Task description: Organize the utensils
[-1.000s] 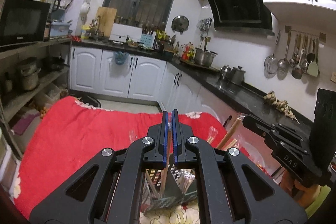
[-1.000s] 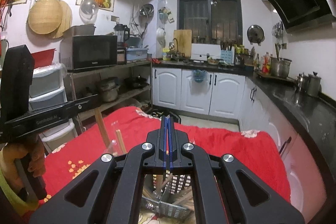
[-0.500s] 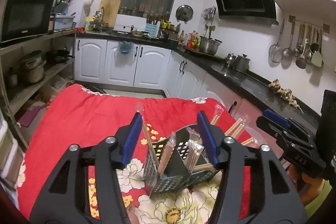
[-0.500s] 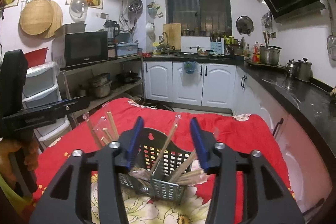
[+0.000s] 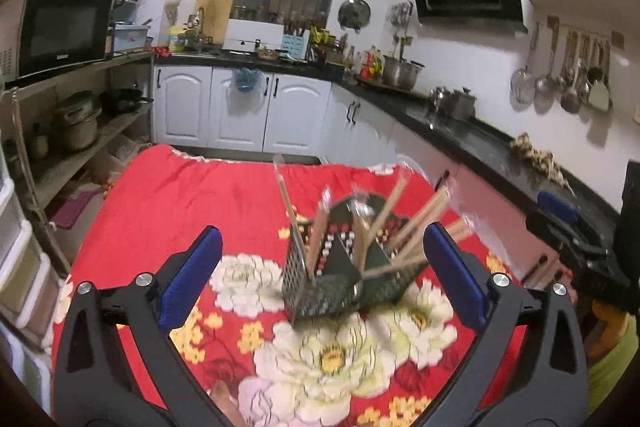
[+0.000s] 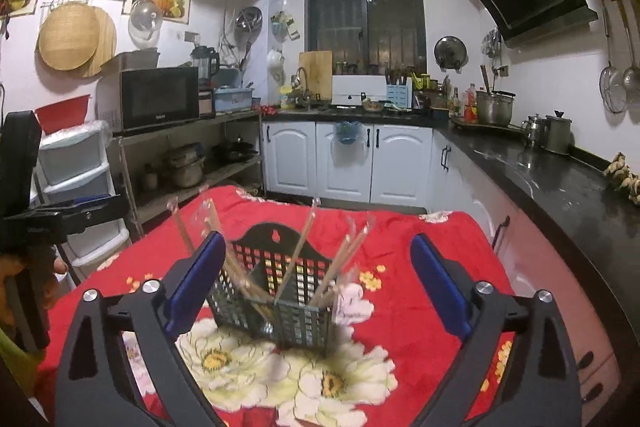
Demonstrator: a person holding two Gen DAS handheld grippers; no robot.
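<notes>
1. Near the table's middle, on the red floral cloth [image 5: 168,203], I see the utensil basket [image 5: 340,279] standing with wrapped chopsticks [image 6: 298,255].
2. My left gripper [image 5: 320,267] is opening; the basket sits ahead, untouched.
3. My right gripper [image 6: 316,275] is opening likewise, gripping nothing.

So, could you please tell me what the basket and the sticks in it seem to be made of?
The basket looks like dark moulded plastic: a matte grid of square holes. The chopsticks look like pale bare wood or bamboo, some apparently in clear wrappers; blur leaves that open.
</notes>
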